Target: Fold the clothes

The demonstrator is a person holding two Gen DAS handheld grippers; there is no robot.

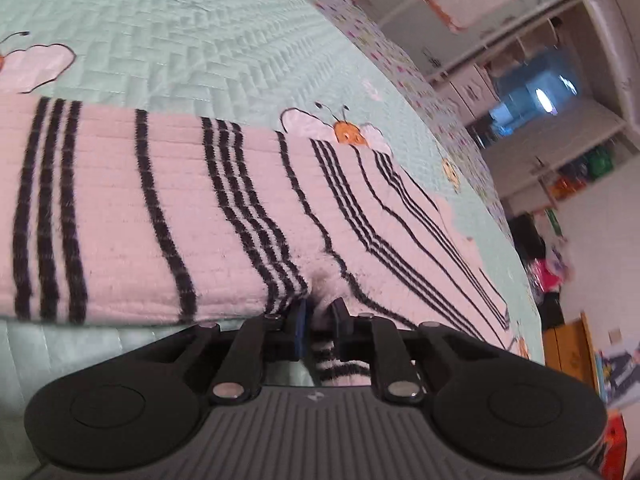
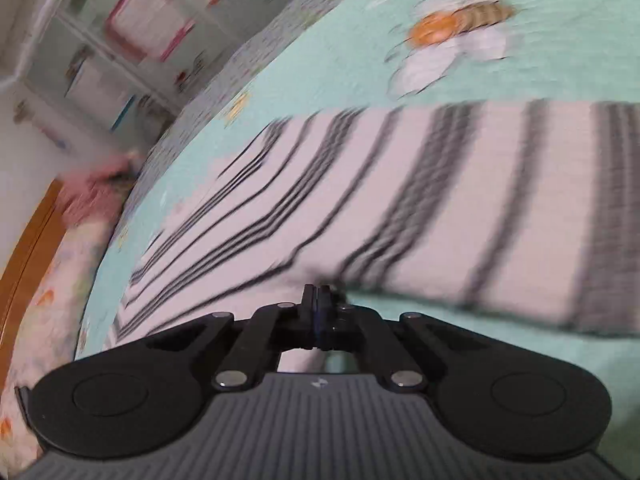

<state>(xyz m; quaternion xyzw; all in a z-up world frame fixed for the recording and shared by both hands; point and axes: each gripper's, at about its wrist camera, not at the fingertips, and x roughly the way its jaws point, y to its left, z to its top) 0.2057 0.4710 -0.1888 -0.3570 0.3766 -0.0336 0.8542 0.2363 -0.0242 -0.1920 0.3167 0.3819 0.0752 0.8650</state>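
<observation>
Surface: a mint-green quilted bedspread [image 1: 192, 40] with a stitched zigzag texture and embroidered bees — one orange-faced bee [image 1: 346, 131] sits just past the garment's far edge.
Bedspread border: a band of small floral print [image 1: 384, 52] runs along the bed's edge.
Garment: a pink knitted sweater with black stripes [image 1: 160, 208] lies flat across the bedspread, stripes in threes and singles; the right wrist view shows it [image 2: 400, 200] blurred.
Left gripper [image 1: 320, 312]: jaws drawn in on a bunched fold of the sweater's near edge, striped cloth pinched between them.
Right gripper [image 2: 318, 300]: jaws pressed together at the sweater's near hem; the blur hides whether cloth is caught between them.
Room, left view: white shelving [image 1: 480, 32] along the wall, a blue water jug [image 1: 536, 92], a wooden piece of furniture [image 1: 568, 340] lower down.
Room, right view: white shelves [image 2: 120, 40] with coloured items, an orange-brown wooden edge [image 2: 28, 248] beside the bed — all blurred.
</observation>
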